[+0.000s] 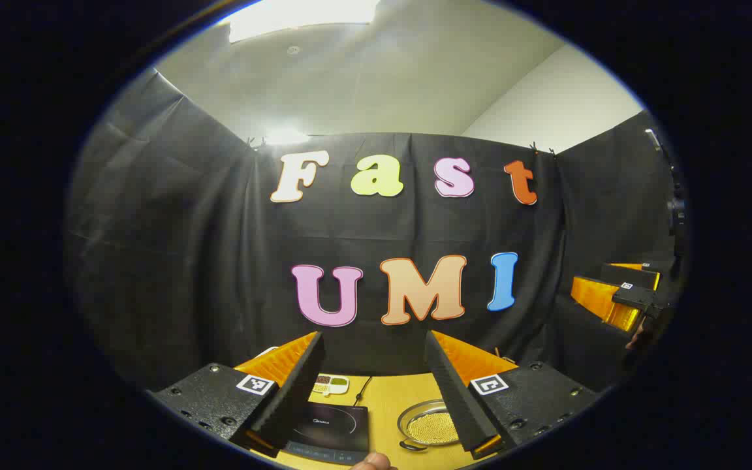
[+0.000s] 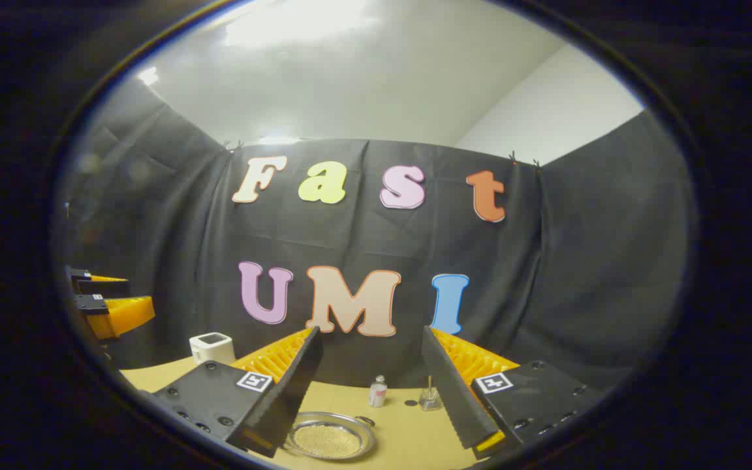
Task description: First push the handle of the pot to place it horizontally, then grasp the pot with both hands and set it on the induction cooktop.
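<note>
Both grippers hang high above the yellow tabletop [image 1: 389, 398], aimed at the booth's black wall rather than down at the work, with the task seemingly not yet begun. The pot [image 1: 429, 425], a shallow metal vessel filled with pale grain, sits near the front edge of the tabletop, just beside the induction cooktop [image 1: 330, 425], which lies toward the same front edge; a small divided dish [image 1: 330, 384] rests farther back by the wall. In the right gripper view the pot [image 2: 330, 442] lies near the front edge, with a small bottle [image 2: 378, 391] and a little glass holder [image 2: 429, 398] behind it and a white box [image 2: 211, 347] toward the table's left edge. The left gripper [image 1: 376, 385] has its fingers spread wide, pinching nothing and touching nothing; the right gripper [image 2: 371, 385] is likewise spread and empty. The risk ahead, as a judgement: the pot is open and full, so a hard or off-centre shove at its small side handle could slide the pot or spill grain, and an uneven two-sided lift could tip it. The handle's present direction is too small to make out.
</note>
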Demonstrator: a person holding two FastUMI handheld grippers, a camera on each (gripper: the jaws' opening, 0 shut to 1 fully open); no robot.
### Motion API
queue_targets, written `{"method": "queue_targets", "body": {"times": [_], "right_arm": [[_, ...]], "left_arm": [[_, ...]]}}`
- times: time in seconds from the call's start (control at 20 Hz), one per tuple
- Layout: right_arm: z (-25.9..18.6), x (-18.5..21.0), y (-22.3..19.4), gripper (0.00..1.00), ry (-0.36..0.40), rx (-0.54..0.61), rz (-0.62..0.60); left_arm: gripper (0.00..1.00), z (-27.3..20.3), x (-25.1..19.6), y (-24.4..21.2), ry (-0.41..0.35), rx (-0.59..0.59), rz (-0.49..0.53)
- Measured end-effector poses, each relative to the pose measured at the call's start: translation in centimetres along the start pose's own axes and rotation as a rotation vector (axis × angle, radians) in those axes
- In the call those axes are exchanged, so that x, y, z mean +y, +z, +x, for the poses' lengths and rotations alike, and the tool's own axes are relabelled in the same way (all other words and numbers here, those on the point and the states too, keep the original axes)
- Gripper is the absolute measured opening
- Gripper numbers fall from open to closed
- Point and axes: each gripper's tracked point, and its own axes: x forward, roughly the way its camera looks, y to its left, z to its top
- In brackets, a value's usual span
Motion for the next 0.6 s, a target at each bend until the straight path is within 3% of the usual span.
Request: {"method": "queue_targets", "body": {"times": [0.2, 0.25, 0.6], "right_arm": [[0.4, -1.9, -0.9, 0.98, 0.007, 0.032, 0.018], [0.4, -2.5, -0.9, 0.96, 0.004, 0.036, 0.021], [0.4, -3.6, -1.4, 0.98, 0.021, 0.045, -0.023]], "left_arm": [[0.89, -0.2, 0.0, -1.2, 0.027, 0.044, -0.009], [0.94, -0.3, -0.1, -1.2, 0.03, 0.052, -0.013], [0.89, -0.7, -1.0, -0.7, 0.049, 0.049, 0.024]]}}
